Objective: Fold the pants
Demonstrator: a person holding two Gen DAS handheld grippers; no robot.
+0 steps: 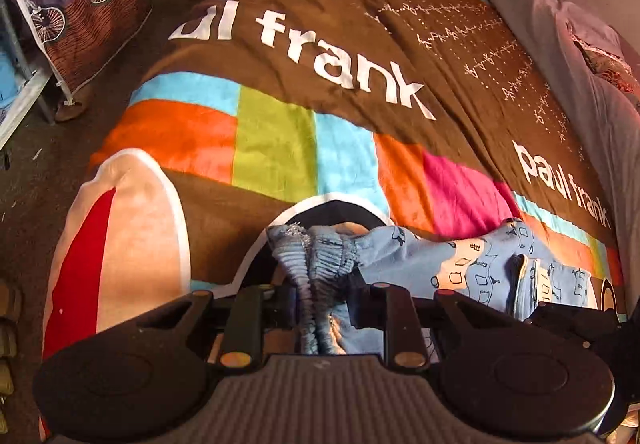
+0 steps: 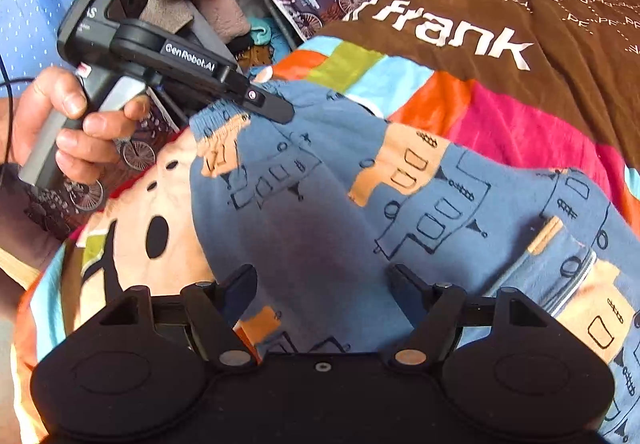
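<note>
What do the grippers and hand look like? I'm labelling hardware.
Left claw: matte black, white "GenRobot.AI" lettering, grey handle, thin black cable. Left hand is bare. Right claw: black fingers, brass-coloured pivots, round black housings.

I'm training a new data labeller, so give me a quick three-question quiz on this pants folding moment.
1. True or false: the left gripper is shut on the gathered waistband of the blue printed fleece pants.
2. The right gripper is: A) open above the pants, B) shut on a hem, C) out of view.
3. Fill in: the pants lie on a brown blanket with white lettering reading "paul ____".

Key: 1 true; 2 A; 3 frank.
</note>
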